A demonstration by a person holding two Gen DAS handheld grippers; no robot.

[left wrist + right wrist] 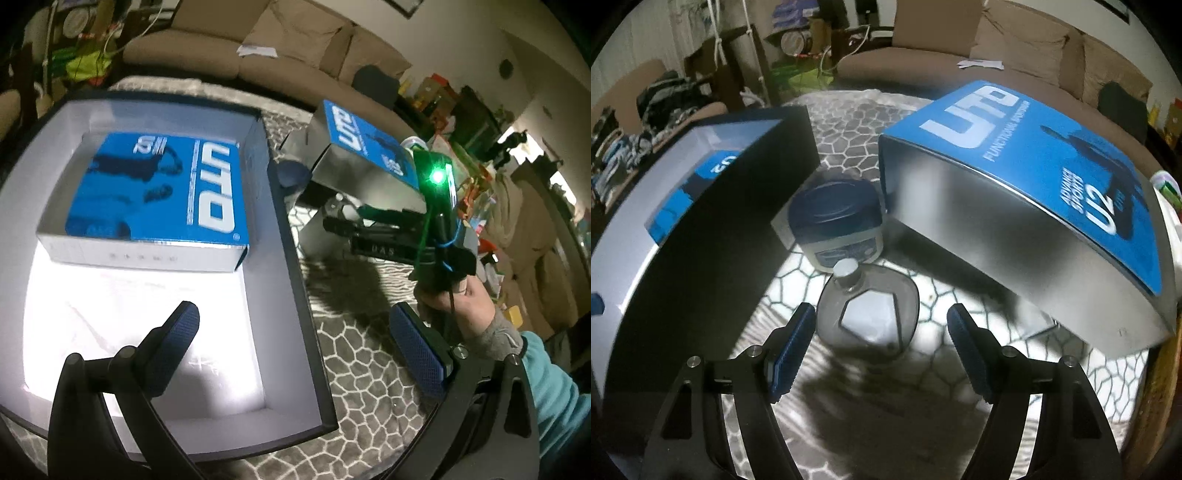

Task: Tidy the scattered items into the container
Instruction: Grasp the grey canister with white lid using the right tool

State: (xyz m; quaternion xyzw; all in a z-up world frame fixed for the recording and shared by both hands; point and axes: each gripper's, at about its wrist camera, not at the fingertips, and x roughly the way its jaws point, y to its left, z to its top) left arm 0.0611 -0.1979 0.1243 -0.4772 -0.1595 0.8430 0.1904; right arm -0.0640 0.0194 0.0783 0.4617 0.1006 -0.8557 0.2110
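The container is a dark box with a white inside, and one blue UTO box lies in it at the far end. My left gripper is open above the container's right wall, with nothing between its fingers. A second blue UTO box stands on the patterned cloth to the right. My right gripper is open and low over a smoky flat bottle with a silver cap; the bottle lies just ahead of and between the fingertips, untouched. Behind it stands a jar with a dark blue lid.
The container's dark outer wall rises close on the right gripper's left. A person's hand grips the right tool's handle. A beige sofa runs along the back, with household clutter at the sides.
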